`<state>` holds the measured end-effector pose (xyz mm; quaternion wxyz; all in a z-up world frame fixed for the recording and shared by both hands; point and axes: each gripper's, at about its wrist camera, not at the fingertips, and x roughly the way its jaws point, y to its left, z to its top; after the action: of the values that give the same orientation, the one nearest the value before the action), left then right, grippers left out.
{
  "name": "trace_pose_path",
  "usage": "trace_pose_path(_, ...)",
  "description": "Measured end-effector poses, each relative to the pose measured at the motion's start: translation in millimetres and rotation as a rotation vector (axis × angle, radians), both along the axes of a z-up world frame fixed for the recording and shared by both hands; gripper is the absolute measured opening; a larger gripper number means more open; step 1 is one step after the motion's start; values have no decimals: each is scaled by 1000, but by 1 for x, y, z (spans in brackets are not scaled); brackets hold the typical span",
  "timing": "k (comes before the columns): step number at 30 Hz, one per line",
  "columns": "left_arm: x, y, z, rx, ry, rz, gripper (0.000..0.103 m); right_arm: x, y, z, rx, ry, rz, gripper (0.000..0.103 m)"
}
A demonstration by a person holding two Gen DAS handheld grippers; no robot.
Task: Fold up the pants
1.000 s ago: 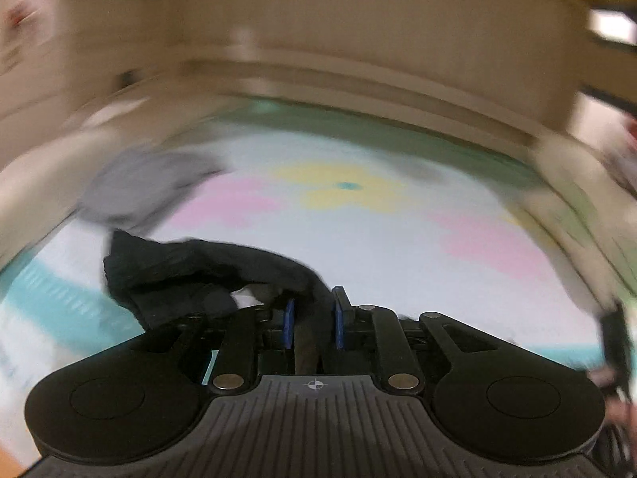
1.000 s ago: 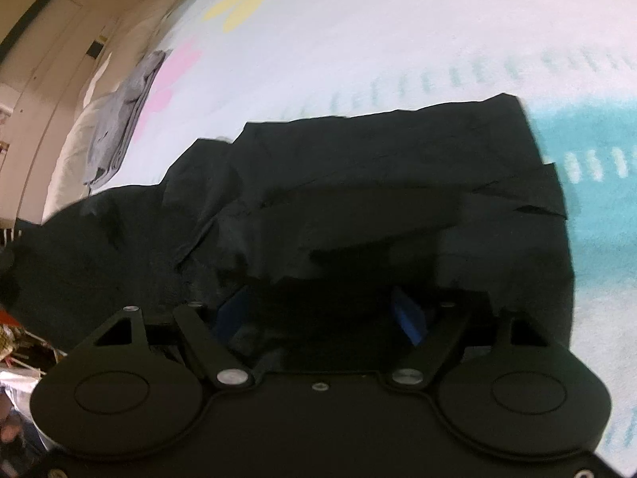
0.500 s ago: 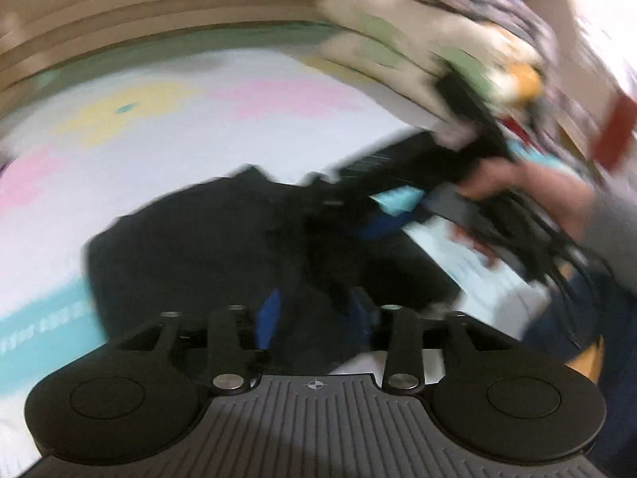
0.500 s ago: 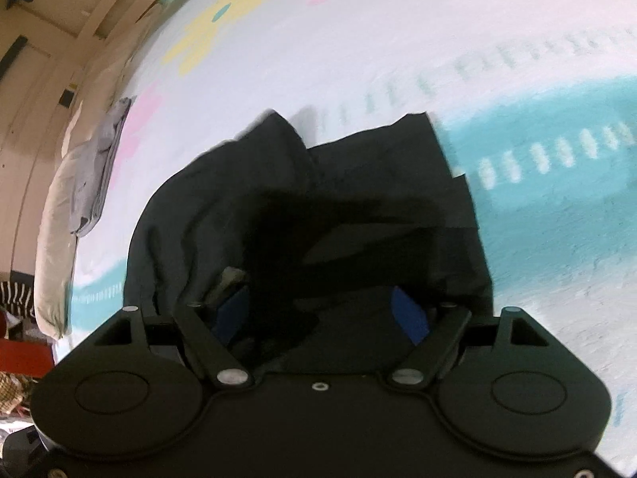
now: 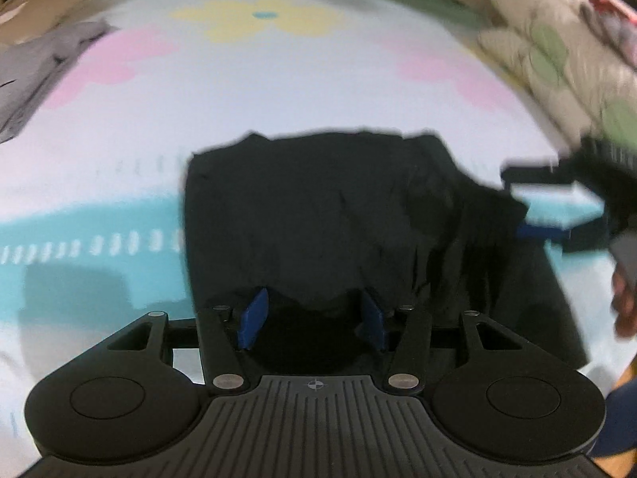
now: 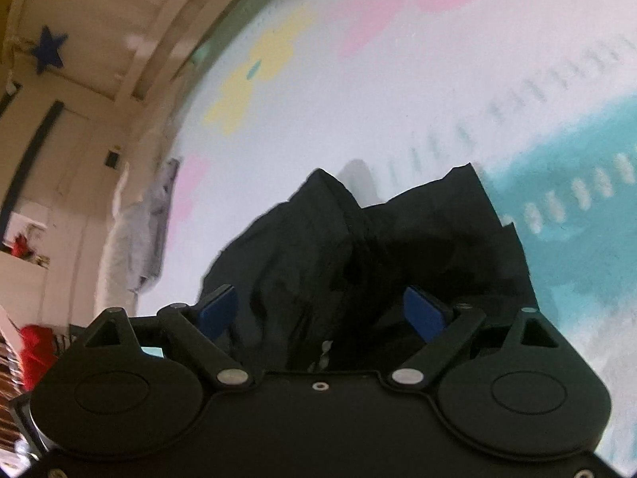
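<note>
A wide white bedspread printed with pastel flowers and a teal band (image 5: 99, 239) carries everything, and the black cloth pants (image 5: 338, 219) lie bunched in a roughly square, partly folded heap on that teal band, toward the near edge of the bedspread. A crumpled grey garment (image 5: 36, 75) sits well apart near the far left corner, and pale spotted pillows (image 5: 557, 59) line the right edge. The left gripper (image 5: 312, 316) points steeply down at the near edge of the heap; its blue pads (image 5: 253, 318) stand apart and are spreading further, with dark cloth lying loosely between them but not pinched. The right gripper (image 6: 320, 310) comes in from the right edge of the heap, also visible in the left wrist view (image 5: 557, 207); its jaws are widening too, cloth sagging between the pads without being pressed. Both claws therefore seem to be letting go. The heap's longer side appears to run left to right across the left gripper's line of sight, so the next fold likely depends on each claw taking the near edge on its own side, the left claw being directly over it.
</note>
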<state>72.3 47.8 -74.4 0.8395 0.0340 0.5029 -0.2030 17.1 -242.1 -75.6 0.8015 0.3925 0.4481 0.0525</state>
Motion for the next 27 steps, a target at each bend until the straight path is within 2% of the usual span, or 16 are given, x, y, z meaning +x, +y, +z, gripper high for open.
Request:
trace_pose_path(2,-2,-1,-9,28,-1,-18,50,6,4,-1,-14,-7,13,92)
trace_pose_path(8,-3,7,-13,7,-2,-14,53,18,11,-13,-33,29,49,91)
trace_pose_path(10,-4,9,-11,2,-8,-7,53,18,12,-18,-56,34,72,79)
trace_pose_path(12,-6,13,-5,-10,-16,10,53,15,15,-13,-139,14,92,29)
trace_pose_path(16,-7,35,16,-58,-64,115,54,3,30,12,-274,-59,140,29)
trace_pose_path(20,-11,60,40,-78,-150,215,54,-23,50,65,-371,-226,180,28)
trace_pose_path(23,-14,67,46,-88,-163,242,56,-52,51,100,-442,-309,191,28)
trace_pose_path(25,-15,65,43,-87,-153,241,56,-72,44,112,-502,-311,179,28)
trace_pose_path(27,-17,59,39,-82,-131,219,56,-84,31,109,-527,-257,157,28)
